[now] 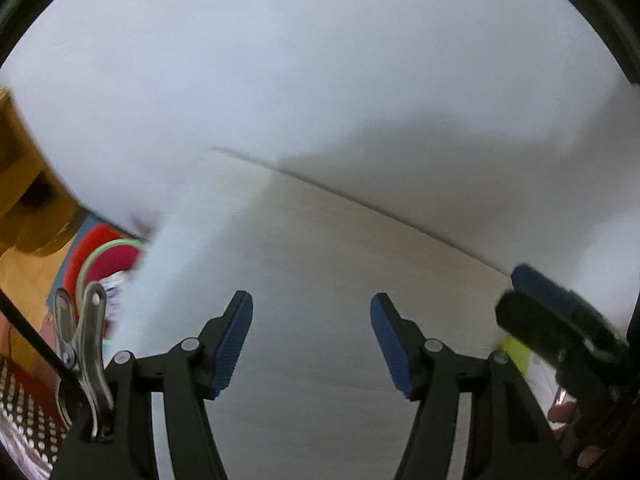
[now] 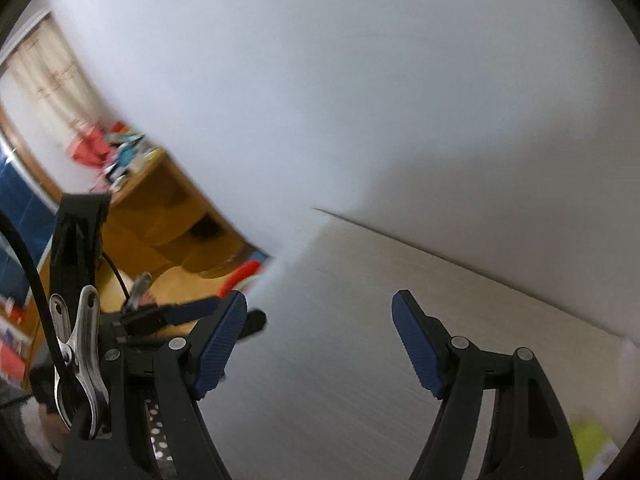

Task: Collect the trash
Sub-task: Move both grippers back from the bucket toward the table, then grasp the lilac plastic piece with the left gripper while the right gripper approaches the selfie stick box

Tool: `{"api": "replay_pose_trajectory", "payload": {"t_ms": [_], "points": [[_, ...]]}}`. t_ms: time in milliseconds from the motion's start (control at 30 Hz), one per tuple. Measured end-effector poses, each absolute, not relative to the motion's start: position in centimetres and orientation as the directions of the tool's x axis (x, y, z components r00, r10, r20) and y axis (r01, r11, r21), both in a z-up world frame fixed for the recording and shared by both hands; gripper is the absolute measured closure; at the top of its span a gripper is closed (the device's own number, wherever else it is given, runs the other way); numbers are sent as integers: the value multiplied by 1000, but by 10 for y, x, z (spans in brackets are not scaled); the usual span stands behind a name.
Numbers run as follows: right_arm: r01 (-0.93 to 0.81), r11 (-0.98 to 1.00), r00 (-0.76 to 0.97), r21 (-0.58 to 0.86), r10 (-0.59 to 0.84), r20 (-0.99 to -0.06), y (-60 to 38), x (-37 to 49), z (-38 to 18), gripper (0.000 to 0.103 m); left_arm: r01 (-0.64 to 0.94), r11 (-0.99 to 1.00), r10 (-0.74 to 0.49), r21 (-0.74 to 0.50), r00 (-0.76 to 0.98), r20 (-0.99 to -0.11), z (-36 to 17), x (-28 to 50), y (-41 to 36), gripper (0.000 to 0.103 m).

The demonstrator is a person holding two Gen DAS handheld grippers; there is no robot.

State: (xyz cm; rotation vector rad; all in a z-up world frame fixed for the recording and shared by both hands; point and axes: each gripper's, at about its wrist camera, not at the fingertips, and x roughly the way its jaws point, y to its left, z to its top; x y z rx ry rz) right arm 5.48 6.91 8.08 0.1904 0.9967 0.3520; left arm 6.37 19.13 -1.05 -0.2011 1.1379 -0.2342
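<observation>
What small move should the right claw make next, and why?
Probably tilt down toward the yellow-green item at the lower right edge of its view. Both the right claw and the left claw are open and empty, facing a white wall over the pale tabletop. The blurred item may be trash.

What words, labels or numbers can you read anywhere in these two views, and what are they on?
None can be read.
Yellow-green wrapper beside the right gripper: print blurred.
White packet left of the left gripper: dark marks, blurred.
Clutter on the wooden desk: too small and blurred.
</observation>
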Motion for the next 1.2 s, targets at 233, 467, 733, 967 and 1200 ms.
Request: {"api": "replay_pose_trajectory", "payload": {"t_ms": [233, 467, 733, 967, 1200], "points": [[-4, 966, 510, 260, 225, -830, -41, 5, 78, 26, 259, 926, -354, -274, 349, -868, -13, 63, 82, 34], [89, 988, 492, 129, 69, -868, -107, -47, 84, 26, 408, 866, -424, -288, 294, -857, -20, 59, -3, 31], [-120, 985, 427, 121, 161, -890, -164, -56, 62, 26, 420, 856, -429, -301, 252, -867, -45, 45, -83, 31], [-299, 951, 415, 75, 200, -888, -208, -70, 39, 26, 363, 880, -398, -307, 209, -893, -80, 44, -130, 31], [-367, 929, 401, 57, 213, -891, -211, -84, 20, 26, 387, 897, -318, -213, 231, -919, -103, 33, -161, 31]]}}
